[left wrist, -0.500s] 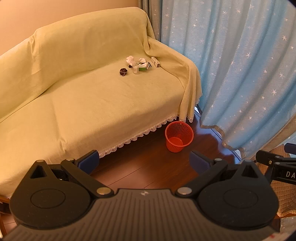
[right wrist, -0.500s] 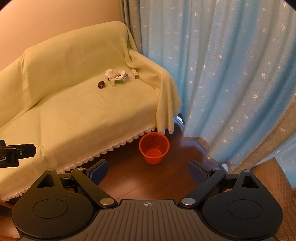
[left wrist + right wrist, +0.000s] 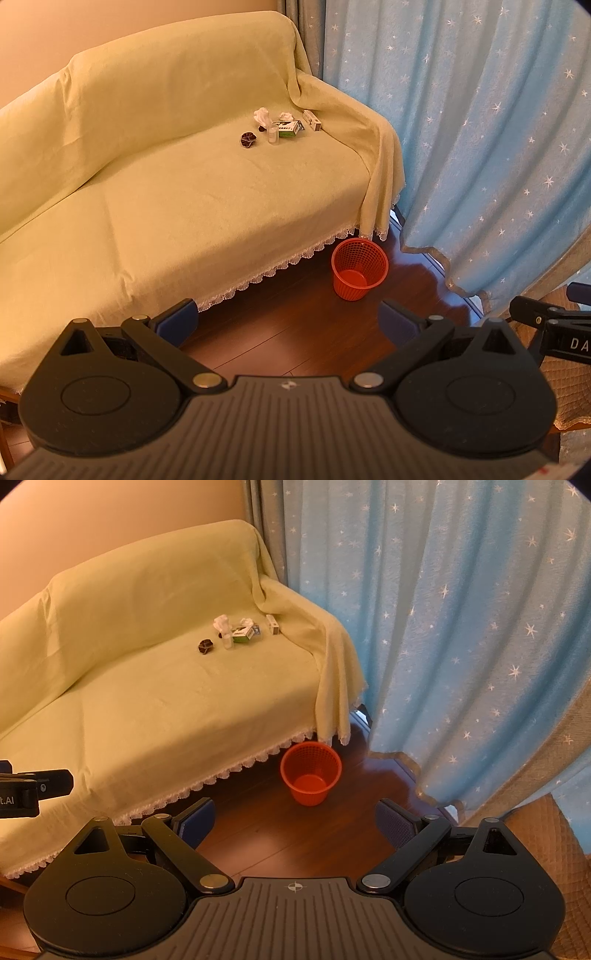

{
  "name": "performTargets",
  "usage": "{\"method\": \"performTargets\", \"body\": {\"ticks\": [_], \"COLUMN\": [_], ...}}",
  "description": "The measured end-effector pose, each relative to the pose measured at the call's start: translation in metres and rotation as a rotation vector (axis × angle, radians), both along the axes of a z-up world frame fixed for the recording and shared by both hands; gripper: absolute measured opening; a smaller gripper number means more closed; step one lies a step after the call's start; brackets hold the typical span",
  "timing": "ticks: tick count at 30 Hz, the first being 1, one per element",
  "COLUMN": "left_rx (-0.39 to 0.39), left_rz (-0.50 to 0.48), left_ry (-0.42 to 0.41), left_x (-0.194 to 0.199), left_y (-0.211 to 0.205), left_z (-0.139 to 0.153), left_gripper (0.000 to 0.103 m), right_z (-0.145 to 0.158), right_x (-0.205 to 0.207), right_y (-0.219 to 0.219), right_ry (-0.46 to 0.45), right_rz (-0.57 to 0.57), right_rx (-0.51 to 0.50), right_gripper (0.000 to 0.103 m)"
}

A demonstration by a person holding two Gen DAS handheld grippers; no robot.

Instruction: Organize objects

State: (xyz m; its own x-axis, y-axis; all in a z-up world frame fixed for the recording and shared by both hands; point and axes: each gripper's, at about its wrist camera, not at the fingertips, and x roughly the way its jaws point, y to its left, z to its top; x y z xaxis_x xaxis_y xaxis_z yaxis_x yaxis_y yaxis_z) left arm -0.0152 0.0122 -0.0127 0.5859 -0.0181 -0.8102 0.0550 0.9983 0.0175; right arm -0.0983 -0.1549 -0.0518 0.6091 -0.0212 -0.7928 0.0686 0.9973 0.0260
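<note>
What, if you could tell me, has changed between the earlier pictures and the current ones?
Very little. Both views have shifted only slightly, so the two grippers drifted a touch. The left gripper and right gripper stay open and empty. The small items remain clustered on the sofa cover, and the red basket stands on the floor as before.

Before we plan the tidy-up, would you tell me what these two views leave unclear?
- Small clutter on the yellow-covered sofa: too small and far in both views to read labels.
- Sofa's left end: cut off by the frame edge in both views.
- Floor under the sofa: hidden by the lace-trimmed cover.
- Red mesh plastic bin: its outer far side is hidden.
- Behind the blue star curtain: hidden.
</note>
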Motion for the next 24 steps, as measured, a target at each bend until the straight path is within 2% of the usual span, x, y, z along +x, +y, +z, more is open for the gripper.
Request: {"method": "performTargets", "body": {"ticks": [1, 24], "left_rx": [-0.001, -0.012], "left_rz": [-0.022, -0.037], "left_ry": [0.0, 0.016], "left_x": [0.0, 0.014], "left_y": [-0.001, 0.017], "left_z": [0.0, -0.001], "left_gripper": [0.102, 0.102], "right_z": [0.001, -0.003], "right_x": [0.0, 0.02], "right_y": [-0.002, 0.012], "right_ry": [0.0, 0.015], "right_rz": [0.001, 0.022], "right_rx": [0.0, -0.003], "right_gripper": [0.092, 0.092]}}
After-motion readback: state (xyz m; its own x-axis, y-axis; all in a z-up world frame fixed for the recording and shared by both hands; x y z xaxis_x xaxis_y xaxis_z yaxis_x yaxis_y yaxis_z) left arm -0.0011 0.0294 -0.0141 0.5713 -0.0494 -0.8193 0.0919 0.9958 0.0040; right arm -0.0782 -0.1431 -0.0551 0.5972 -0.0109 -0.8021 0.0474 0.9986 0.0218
